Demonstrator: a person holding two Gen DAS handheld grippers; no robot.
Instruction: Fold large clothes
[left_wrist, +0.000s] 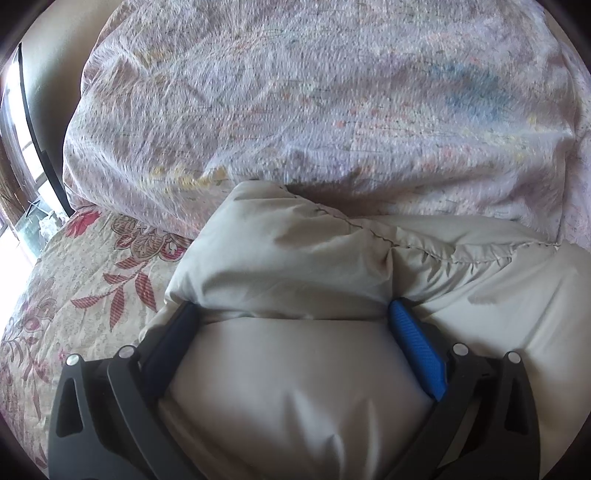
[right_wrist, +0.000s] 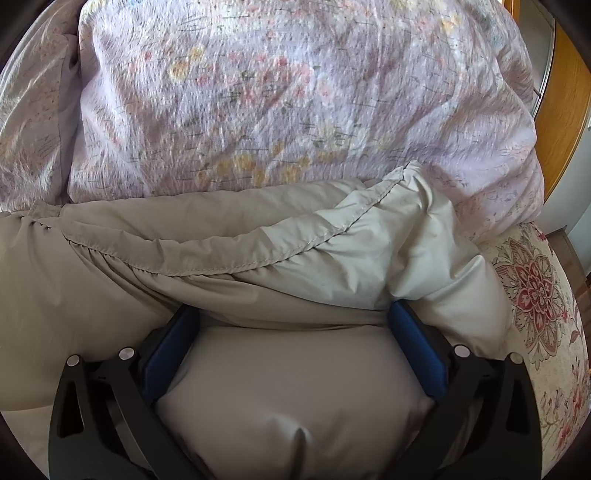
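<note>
Beige padded garment (left_wrist: 295, 258) lies bunched on the floral bedsheet (left_wrist: 85, 277), its far edge against the lilac floral quilt (left_wrist: 295, 92). Your left gripper (left_wrist: 291, 314) stands wide, blue pads flanking a puffed fold that fills the gap; whether they squeeze it, cannot tell. Your right gripper (right_wrist: 295, 314) is spread to its widest, garment bulging between its fingers (right_wrist: 417, 343), grip likewise unclear
</note>
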